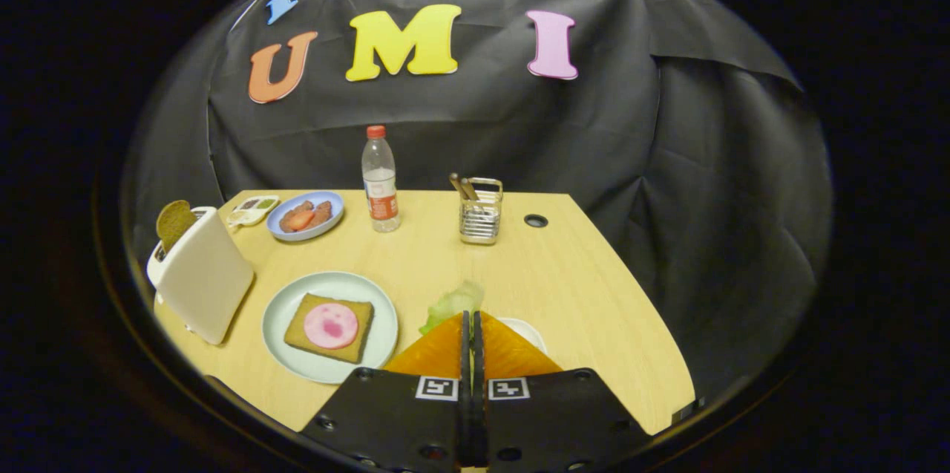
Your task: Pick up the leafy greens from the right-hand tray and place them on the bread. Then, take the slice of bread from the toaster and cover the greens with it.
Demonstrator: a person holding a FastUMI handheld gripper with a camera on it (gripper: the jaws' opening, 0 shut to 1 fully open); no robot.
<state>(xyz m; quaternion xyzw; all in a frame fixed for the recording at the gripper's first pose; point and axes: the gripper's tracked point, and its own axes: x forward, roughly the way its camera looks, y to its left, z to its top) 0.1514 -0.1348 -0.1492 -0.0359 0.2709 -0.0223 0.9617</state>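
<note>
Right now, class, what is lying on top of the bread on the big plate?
On the bread lies one round pink slice of meat; no greens yet. The hand-held gripper is shut on the leafy greens. What lies under the bread is covered.

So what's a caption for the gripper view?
Gripper shut on pale green leafy greens, beside the slice of brown bread topped with pink ham.
</note>
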